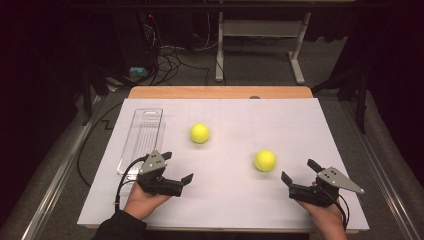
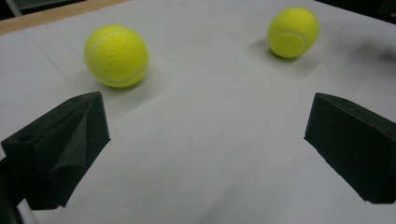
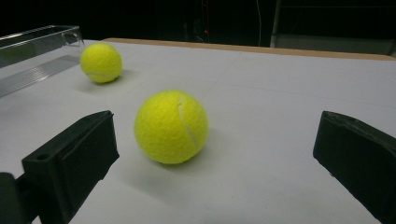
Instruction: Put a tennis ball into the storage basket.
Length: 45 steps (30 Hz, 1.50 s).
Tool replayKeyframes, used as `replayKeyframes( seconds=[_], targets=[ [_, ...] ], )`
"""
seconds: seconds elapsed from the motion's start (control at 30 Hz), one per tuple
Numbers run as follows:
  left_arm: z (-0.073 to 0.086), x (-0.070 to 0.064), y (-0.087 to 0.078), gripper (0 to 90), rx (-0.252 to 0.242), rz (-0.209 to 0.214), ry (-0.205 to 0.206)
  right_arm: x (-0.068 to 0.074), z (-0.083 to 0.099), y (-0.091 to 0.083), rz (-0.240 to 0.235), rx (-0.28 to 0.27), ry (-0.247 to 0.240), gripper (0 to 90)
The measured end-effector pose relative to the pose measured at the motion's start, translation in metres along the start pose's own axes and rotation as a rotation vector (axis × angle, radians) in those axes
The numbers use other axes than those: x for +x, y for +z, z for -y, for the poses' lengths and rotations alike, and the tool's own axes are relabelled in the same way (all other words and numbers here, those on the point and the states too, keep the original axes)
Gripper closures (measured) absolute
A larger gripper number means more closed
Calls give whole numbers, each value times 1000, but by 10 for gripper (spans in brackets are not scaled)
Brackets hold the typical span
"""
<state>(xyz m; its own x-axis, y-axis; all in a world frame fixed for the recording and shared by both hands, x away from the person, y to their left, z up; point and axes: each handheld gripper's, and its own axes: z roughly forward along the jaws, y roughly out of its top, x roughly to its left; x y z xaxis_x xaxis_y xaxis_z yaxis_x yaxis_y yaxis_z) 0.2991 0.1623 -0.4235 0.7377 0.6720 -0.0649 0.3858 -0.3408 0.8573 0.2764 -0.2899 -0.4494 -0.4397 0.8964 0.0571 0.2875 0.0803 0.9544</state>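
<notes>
The nearer tennis ball (image 3: pixel 171 127) lies on the white counter (image 1: pixel 230 195) just ahead of the right gripper (image 1: pixel 299 173), a little toward its left jaw and touching neither; the jaws stand wide apart with nothing between them; the ball looks light and springy, its felt should give good friction, but being round it will likely roll at the first nudge, so the sound hold is across its widest middle, both jaws closing evenly.

The second tennis ball (image 2: pixel 116 56) sits farther ahead of the left gripper (image 1: pixel 177 166), off toward its left jaw; those jaws too are spread wide and empty; it should handle the same way.

Beyond the left jaw of the right gripper, past the far ball, stands a clear plastic tray (image 1: pixel 141 137), long and narrow, seemingly empty; its transparent walls are hard to trace against the white surface.

Both jaw tips run off the lower edge of the gripper views; the room behind the counter is too dark to read.
</notes>
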Motion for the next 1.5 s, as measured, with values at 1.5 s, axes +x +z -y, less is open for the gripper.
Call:
replayKeyframes(
  seconds=[1.5],
  targets=[
    [-48, -18, 63, 7, 961, 96, 40, 1, 4, 4, -38, 34, -11, 0]
  ],
)
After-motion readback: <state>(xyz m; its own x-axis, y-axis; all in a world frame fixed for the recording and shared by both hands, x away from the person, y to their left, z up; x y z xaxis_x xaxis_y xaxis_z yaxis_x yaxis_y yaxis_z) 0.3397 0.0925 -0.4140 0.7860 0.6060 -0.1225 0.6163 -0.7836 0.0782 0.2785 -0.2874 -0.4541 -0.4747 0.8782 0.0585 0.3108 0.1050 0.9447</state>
